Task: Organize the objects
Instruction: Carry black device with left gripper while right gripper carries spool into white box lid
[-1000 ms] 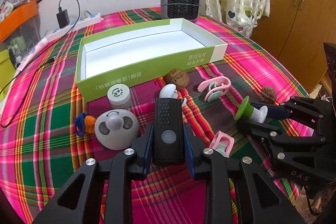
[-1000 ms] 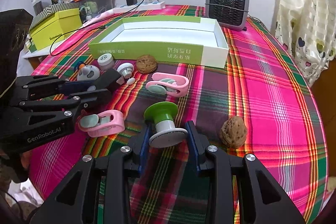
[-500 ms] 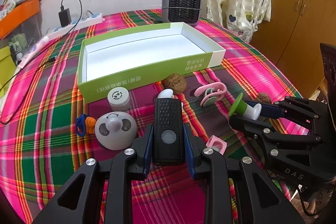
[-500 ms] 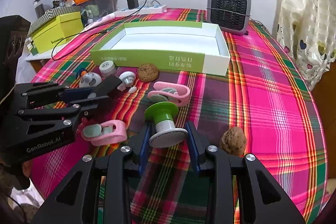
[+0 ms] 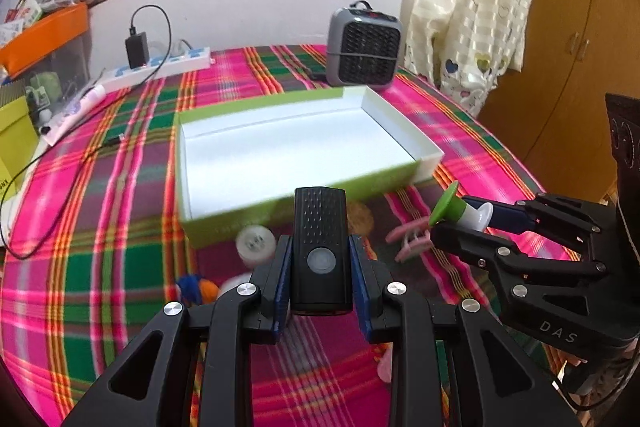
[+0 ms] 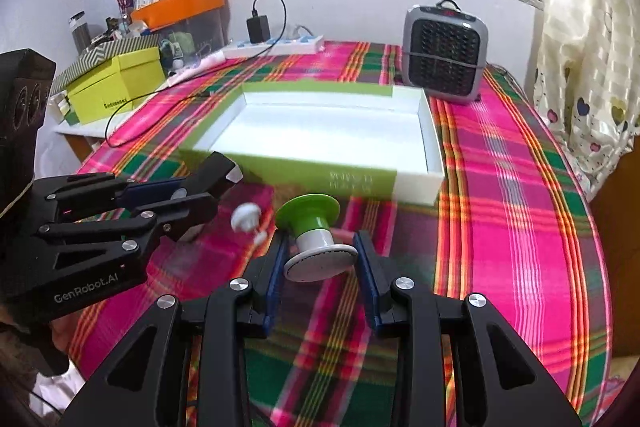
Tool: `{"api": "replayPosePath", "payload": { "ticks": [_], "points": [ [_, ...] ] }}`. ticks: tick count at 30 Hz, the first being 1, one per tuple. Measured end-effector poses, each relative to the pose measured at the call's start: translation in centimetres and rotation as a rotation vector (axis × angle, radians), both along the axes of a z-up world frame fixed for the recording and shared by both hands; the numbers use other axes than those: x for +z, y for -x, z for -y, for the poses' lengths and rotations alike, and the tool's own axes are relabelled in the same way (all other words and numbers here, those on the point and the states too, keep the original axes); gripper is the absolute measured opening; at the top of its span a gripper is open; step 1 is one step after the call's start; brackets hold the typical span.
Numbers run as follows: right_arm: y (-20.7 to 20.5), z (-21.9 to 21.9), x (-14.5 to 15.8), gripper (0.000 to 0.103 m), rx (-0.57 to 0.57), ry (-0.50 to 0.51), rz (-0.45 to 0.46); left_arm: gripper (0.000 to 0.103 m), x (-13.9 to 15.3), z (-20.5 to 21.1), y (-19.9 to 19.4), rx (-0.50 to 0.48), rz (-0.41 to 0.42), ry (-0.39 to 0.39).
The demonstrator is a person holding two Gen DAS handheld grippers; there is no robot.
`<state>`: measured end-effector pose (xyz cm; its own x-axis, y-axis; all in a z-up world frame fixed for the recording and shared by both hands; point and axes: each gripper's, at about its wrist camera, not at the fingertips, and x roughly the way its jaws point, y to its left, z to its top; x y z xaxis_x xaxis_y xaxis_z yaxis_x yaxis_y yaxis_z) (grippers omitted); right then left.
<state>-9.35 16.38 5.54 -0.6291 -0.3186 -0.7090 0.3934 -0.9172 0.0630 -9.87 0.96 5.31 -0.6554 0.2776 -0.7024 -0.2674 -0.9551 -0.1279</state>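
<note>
My left gripper point(image 5: 320, 259) is shut on a black rectangular device point(image 5: 320, 247) with a round grey button, held above the plaid cloth. My right gripper point(image 6: 318, 259) is shut on a green and white spool-shaped piece point(image 6: 314, 239), also lifted off the cloth. Ahead of both lies a shallow green box with a white inside point(image 5: 296, 151), point(image 6: 332, 135), nothing in it. Each gripper shows in the other's view: the right gripper point(image 5: 472, 217) at the right edge, the left gripper point(image 6: 208, 179) at the left.
Small items lie blurred in front of the box: a white round jar point(image 5: 256, 241), a walnut point(image 5: 360, 217), a pink clip point(image 5: 408, 239), a blue and orange piece point(image 5: 198, 287). A grey heater point(image 6: 444, 61) stands behind the box. A power strip point(image 6: 276, 45) and cables run along the back left.
Both grippers have risen with their objects and moved toward the box. The loose items on the cloth now sit lower in view, partly hidden behind the fingers.
</note>
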Motion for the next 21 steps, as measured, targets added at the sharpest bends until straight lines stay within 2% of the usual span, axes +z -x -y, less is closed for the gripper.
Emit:
{"api": "replayPosePath", "payload": {
  "ticks": [8,21],
  "points": [
    [3.7,1.0,1.3,0.034,0.004,0.032,0.003,0.025,0.8,1.6,3.0,0.035,-0.008,-0.009],
    [9.9,2.8,1.1,0.034,-0.001,0.031,0.062,0.025,0.3,2.6,7.9,0.064,0.014,0.012]
  ]
}}
